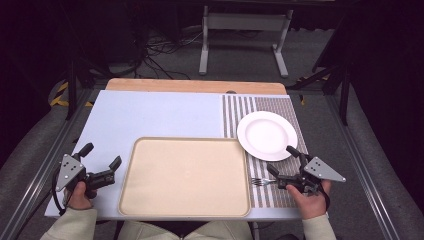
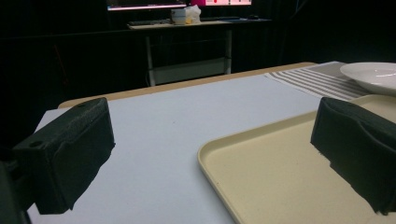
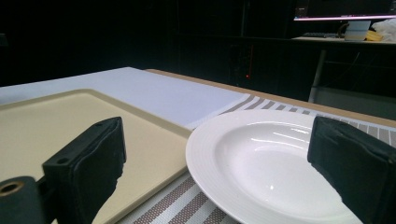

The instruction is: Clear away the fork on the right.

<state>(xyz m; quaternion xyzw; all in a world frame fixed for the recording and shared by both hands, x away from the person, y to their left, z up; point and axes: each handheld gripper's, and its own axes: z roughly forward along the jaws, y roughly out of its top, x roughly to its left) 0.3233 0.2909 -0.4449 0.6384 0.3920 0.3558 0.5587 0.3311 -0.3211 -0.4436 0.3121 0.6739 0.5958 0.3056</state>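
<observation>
Both hand-held grippers are idling low at the near table edge, jaws spread, gripping nothing. The right hand-held gripper point(image 1: 286, 161) is pointing at the white plate point(image 1: 266, 135), sitting just ahead on the striped placemat point(image 1: 260, 107). A fork point(image 1: 261, 181) is lying beside it, handle toward that hand, tines toward the tray point(image 1: 184, 176). The left hand-held gripper point(image 1: 101, 160) is waiting left of the tray, well apart from both.

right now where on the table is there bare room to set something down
The beige tray is empty. The pale blue surface is bare behind the tray, left of the striped placemat. The placemat is crowded: the white plate fills most of it, with the fork at the right hand-held gripper nearer the person.
</observation>
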